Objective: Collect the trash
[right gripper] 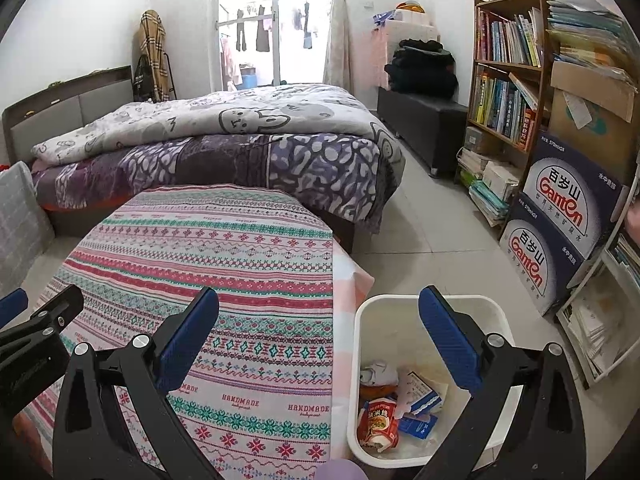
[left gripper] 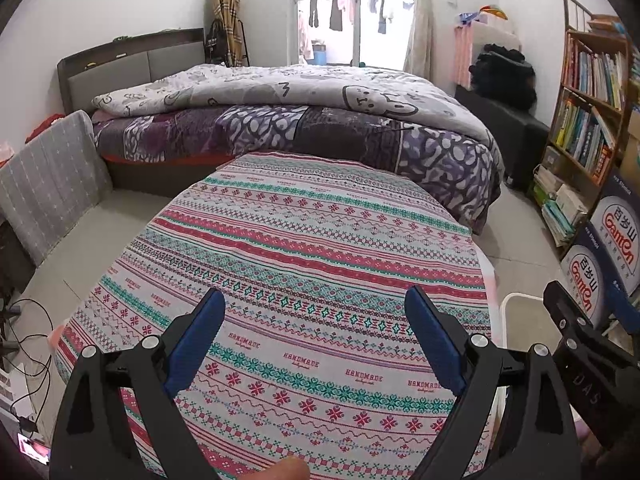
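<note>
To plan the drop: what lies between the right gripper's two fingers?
In the right wrist view, the white bin edge and patterned tablecloth lie between the open right gripper fingers.

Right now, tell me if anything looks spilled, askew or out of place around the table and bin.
Nothing stands out. The tablecloth lies flat with no litter on it, the bin stands upright beside the table, and the wrappers are inside it. Both claws, left and right, are open and hold nothing.

A left gripper (left gripper: 316, 336) with blue-padded fingers spread wide hovers over a table covered by a striped patterned tablecloth (left gripper: 304, 248). Beyond it stands a bed (left gripper: 280, 120) with a grey quilt. A bookshelf (left gripper: 588, 108) lines the right wall, with a white bin's rim (left gripper: 520, 300) just beside the table.
</note>
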Motion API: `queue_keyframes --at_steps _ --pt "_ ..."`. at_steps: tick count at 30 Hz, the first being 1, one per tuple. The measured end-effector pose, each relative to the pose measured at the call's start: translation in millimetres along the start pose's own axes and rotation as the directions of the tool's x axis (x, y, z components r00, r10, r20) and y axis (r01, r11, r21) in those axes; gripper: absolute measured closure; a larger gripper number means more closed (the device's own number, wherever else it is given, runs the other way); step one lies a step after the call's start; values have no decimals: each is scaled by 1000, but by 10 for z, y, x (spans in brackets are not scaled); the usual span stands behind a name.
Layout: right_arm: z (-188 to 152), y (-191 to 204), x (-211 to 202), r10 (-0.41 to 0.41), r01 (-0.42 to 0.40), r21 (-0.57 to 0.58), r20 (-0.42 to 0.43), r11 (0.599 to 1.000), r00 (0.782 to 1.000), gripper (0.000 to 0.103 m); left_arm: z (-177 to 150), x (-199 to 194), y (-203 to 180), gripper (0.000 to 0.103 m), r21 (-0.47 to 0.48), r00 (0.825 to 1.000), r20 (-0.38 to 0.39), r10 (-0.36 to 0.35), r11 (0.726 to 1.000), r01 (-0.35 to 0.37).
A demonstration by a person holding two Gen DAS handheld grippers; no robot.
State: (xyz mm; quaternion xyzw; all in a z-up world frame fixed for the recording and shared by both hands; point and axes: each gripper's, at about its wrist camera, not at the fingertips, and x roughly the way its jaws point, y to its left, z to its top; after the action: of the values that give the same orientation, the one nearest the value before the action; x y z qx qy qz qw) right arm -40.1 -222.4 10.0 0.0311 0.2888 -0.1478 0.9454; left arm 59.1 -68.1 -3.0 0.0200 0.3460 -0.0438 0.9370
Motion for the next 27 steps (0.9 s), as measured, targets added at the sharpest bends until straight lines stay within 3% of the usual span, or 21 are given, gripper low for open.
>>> queue_keyframes --at_steps 27 --pt "-25 5 76 22 -22 -5 -49 1000 999 7 -17 49 -5 14 14 1000 -1 13 1000 -13"
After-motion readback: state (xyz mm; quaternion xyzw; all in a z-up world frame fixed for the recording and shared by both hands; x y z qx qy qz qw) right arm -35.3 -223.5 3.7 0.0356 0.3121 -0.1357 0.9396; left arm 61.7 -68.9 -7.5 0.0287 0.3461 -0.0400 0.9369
